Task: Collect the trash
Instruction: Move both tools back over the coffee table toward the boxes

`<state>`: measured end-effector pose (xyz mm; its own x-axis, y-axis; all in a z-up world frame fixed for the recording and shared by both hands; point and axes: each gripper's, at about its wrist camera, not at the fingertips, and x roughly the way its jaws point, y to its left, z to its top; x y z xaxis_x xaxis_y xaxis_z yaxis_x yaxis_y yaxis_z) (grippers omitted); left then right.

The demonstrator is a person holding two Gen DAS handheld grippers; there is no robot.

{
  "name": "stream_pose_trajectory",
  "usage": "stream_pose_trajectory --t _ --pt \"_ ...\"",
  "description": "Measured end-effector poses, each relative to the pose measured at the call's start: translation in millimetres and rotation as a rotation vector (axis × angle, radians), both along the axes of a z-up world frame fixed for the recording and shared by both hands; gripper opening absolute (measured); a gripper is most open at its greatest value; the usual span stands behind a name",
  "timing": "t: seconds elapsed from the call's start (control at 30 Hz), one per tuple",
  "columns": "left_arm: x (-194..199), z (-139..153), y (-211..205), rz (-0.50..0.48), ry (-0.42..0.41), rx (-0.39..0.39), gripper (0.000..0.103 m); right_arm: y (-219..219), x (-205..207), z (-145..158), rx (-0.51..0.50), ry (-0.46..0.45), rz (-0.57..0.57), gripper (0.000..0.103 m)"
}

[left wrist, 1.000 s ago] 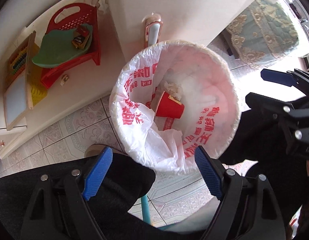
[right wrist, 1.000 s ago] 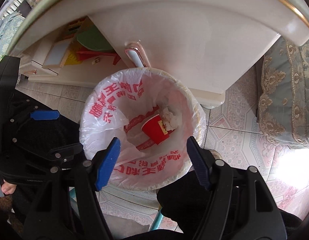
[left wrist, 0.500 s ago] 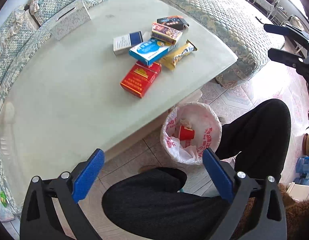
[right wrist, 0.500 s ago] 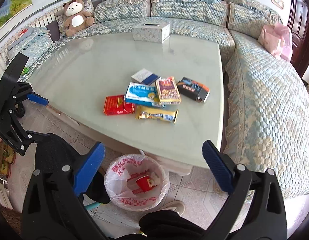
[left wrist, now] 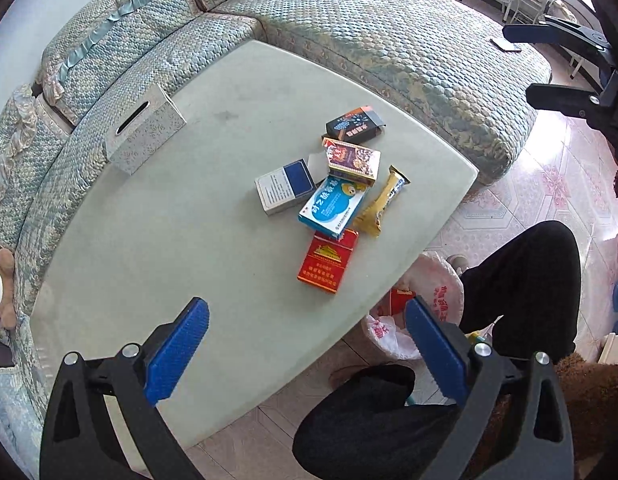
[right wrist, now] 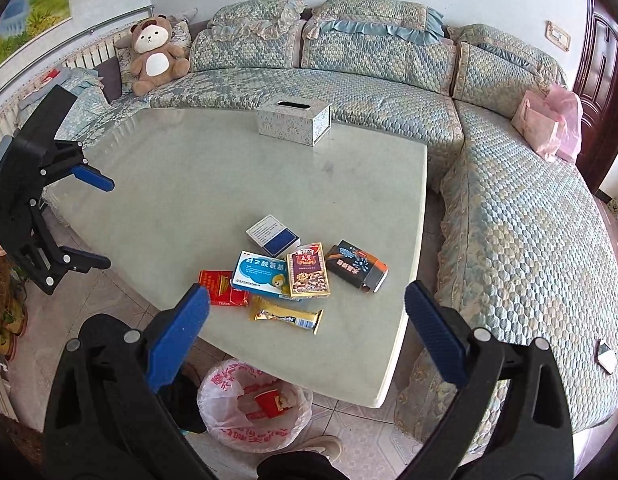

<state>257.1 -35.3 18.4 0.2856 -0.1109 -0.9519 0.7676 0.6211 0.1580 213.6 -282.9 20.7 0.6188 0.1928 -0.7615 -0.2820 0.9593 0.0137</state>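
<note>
Pale tabletop (right wrist: 213, 184), bare beyond boxes (right wrist: 293, 268)

Sofa (right wrist: 389, 92): I see quilted blue-green and cream scales.
Cigarette pack (left wrist: 327, 261): red, gold print.
Bin liner (right wrist: 229, 400): white, red lettering.
Gripper pads (left wrist: 177, 348): blue.

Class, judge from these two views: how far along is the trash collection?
Done: a red cup and crumpled paper lie in the lined bin. In hand: nothing; the left tool and right tool are open and empty. Left: six packets on the table, including the red pack and snack bar.
</note>
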Motion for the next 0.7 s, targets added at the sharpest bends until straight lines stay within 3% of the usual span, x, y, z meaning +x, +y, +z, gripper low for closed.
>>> stream_pose_trajectory --t 0.13,0.2,0.3,0.5,0.7 --pt "35.2 -3.5 -9.7 -0.031 -0.003 -0.006 0.096 -4.1 20.4 -2.7 -0.018 0.017 0.010 0.096" --pt "49.8 -11.9 -16.9 -0.067 0.038 -0.007 0.096 -6.1 32.9 -7.1 -0.023 0.032 0.009 0.096" --pt "67.1 -34.7 -29.3 -0.096 0.070 0.049 0.096 -7.8 54.2 -18.3 -0.032 0.060 0.014 0.096" --pt "73.3 -67.3 -52.7 -0.301 -0.013 0.103 0.096 -8.0 92.2 -44.0 -0.034 0.114 0.047 0.096" --pt "99.0 -107.6 -68.5 -0.424 -0.041 0.213 0.096 -3.4 123.7 -65.6 -0.041 0.162 0.076 0.096"
